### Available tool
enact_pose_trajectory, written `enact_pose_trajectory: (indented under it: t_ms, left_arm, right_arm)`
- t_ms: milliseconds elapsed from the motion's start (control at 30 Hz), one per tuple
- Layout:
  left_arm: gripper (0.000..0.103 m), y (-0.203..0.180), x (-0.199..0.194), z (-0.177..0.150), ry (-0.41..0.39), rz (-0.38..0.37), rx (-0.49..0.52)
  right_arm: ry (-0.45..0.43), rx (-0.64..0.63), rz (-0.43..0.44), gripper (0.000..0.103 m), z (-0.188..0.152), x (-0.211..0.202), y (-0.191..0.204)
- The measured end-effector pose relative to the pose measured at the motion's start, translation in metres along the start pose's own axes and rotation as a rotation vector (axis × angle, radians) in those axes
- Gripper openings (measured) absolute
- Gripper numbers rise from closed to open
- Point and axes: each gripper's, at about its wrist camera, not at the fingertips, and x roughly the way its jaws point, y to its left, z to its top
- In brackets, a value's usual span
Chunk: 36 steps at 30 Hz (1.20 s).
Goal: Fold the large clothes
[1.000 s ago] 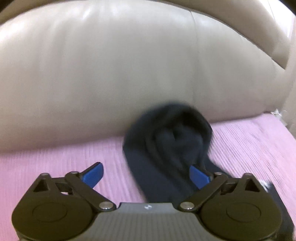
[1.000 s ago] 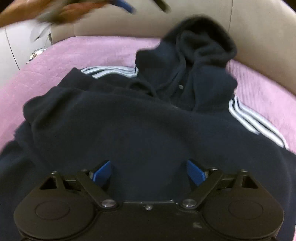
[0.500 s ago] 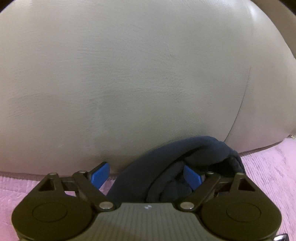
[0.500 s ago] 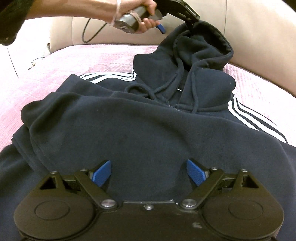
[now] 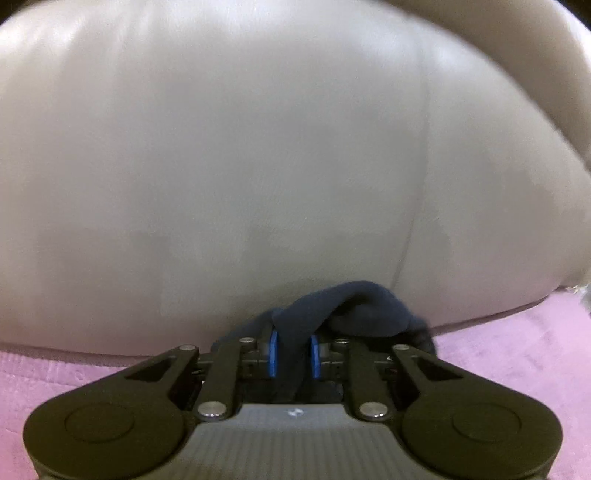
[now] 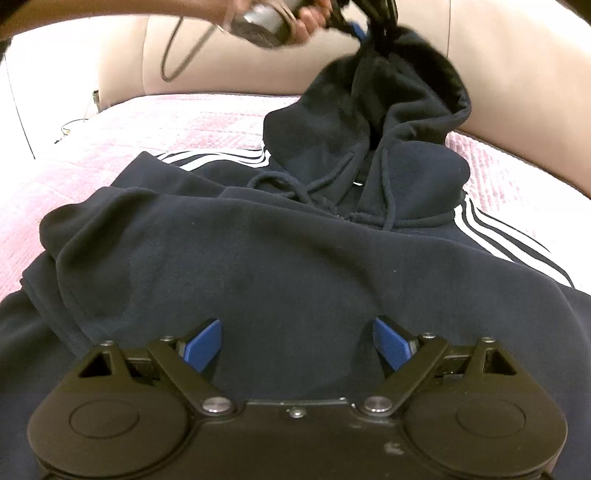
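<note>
A navy hoodie (image 6: pixel 295 266) with white sleeve stripes lies folded on a pink cover. Its hood (image 6: pixel 388 110) stands lifted at the far end. My left gripper (image 5: pixel 293 354) is shut on the hood's edge (image 5: pixel 332 306), close to the beige backrest; in the right wrist view it shows at the top (image 6: pixel 360 29), held by a hand. My right gripper (image 6: pixel 297 345) is open and empty, low over the hoodie's body.
A beige leather sofa backrest (image 5: pixel 258 147) rises right behind the hood. The pink cover (image 6: pixel 166 125) spreads left and right of the hoodie. A cable (image 6: pixel 181 55) hangs from the left hand.
My left gripper closed on the hood's edge and lifted it. The right gripper stayed open over the hoodie's body.
</note>
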Motion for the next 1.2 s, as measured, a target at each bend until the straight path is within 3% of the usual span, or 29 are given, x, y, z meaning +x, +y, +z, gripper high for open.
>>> enact_pose_trajectory:
  t_ms: [133, 267, 433, 533, 700, 967, 1033, 1133, 1167, 1200]
  left_arm:
    - [0.019, -0.014, -0.045, 0.002, -0.054, -0.016, 0.08]
    - [0.019, -0.014, -0.099, -0.002, -0.131, -0.058, 0.098]
    - [0.018, -0.029, -0.182, -0.023, -0.21, -0.185, 0.133]
    - [0.019, -0.04, -0.234, -0.062, -0.226, -0.266, 0.19]
    - [0.019, -0.049, -0.293, -0.143, -0.18, -0.364, 0.203]
    - [0.021, -0.049, -0.303, -0.263, -0.038, -0.392, 0.276]
    - [0.026, -0.032, -0.295, -0.284, 0.019, -0.4, 0.228]
    - [0.058, -0.013, -0.292, -0.304, 0.127, -0.408, 0.154]
    - [0.075, -0.008, -0.292, -0.307, 0.152, -0.417, 0.127]
    - [0.082, -0.003, -0.292, -0.309, 0.154, -0.43, 0.094]
  right_arm:
    - [-0.009, 0.016, 0.012, 0.103, 0.001, -0.001, -0.003]
    - [-0.028, 0.084, 0.051, 0.102, 0.002, -0.012, -0.014]
    - [-0.06, 0.347, 0.118, 0.102, -0.003, -0.059, -0.054]
    - [-0.081, 0.443, 0.145, 0.102, -0.022, -0.1, -0.072]
    - [-0.132, 0.524, 0.071, 0.102, -0.061, -0.161, -0.089]
    - [-0.088, 0.545, 0.056, 0.102, -0.078, -0.174, -0.086]
    - [-0.079, 0.556, 0.076, 0.102, -0.074, -0.167, -0.082]
    - [-0.081, 0.565, 0.109, 0.102, -0.068, -0.16, -0.082]
    - [-0.083, 0.568, 0.124, 0.102, -0.065, -0.155, -0.082]
    - [-0.087, 0.574, 0.134, 0.102, -0.061, -0.15, -0.082]
